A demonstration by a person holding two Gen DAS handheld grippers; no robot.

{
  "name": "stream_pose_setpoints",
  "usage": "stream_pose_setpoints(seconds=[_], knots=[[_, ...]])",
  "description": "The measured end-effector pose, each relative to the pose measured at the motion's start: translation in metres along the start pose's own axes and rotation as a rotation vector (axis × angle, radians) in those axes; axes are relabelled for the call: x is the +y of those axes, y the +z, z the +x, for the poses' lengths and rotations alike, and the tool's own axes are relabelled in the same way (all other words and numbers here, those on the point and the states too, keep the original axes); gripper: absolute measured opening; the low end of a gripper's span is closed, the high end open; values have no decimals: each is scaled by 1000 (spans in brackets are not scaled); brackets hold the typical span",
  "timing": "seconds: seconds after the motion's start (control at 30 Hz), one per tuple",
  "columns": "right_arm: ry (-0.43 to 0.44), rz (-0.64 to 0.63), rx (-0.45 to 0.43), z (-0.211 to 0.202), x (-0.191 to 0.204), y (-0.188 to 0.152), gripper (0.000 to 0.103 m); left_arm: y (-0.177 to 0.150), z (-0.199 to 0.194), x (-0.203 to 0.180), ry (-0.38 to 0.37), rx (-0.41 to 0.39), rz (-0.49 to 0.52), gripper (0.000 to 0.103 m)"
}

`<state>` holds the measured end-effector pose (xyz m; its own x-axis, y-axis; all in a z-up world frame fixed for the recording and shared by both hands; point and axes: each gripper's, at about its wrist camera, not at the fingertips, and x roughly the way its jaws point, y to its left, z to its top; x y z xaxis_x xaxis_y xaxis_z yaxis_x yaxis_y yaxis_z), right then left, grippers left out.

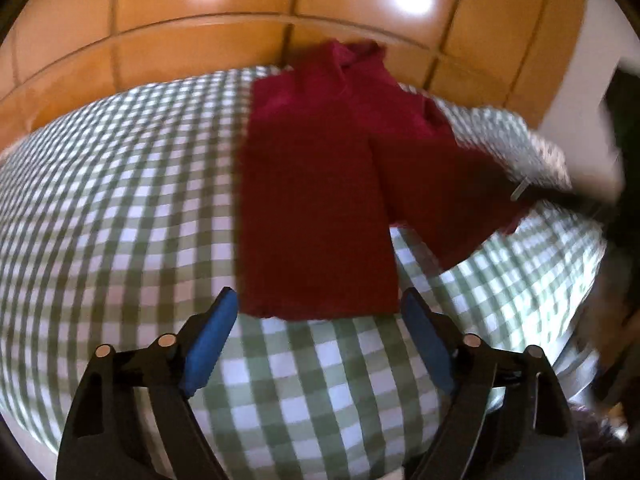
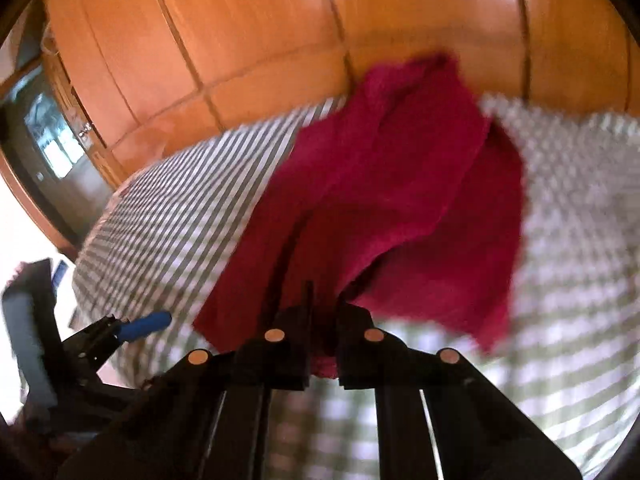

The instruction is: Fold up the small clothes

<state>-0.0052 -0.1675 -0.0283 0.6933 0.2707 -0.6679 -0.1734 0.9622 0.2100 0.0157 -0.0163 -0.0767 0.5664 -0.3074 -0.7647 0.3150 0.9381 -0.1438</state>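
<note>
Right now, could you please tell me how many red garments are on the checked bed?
1: the red garment lies mid-bed, its near corner pinched in the right tongs. Others may be out of view.

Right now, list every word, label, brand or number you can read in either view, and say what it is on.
None can be read. The red garment, the green checked cloth and the wooden panels show no print. A small pale tag at the garment's edge is too blurred to read.
</note>
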Motion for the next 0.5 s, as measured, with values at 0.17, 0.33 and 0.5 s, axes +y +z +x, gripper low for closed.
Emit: stream_pose_setpoints(seconds=[0.17, 0.33, 0.5], knots=[[-206, 40, -148, -48, -68, 37, 8, 9, 31, -2, 20, 80, 1, 26], [-411, 164, -221, -68, -152, 75, 8, 31, 24, 19, 33, 20, -54, 0], [-623, 277, -211, -58, -232, 105, 8, 80, 0, 85, 156, -84, -155, 0]])
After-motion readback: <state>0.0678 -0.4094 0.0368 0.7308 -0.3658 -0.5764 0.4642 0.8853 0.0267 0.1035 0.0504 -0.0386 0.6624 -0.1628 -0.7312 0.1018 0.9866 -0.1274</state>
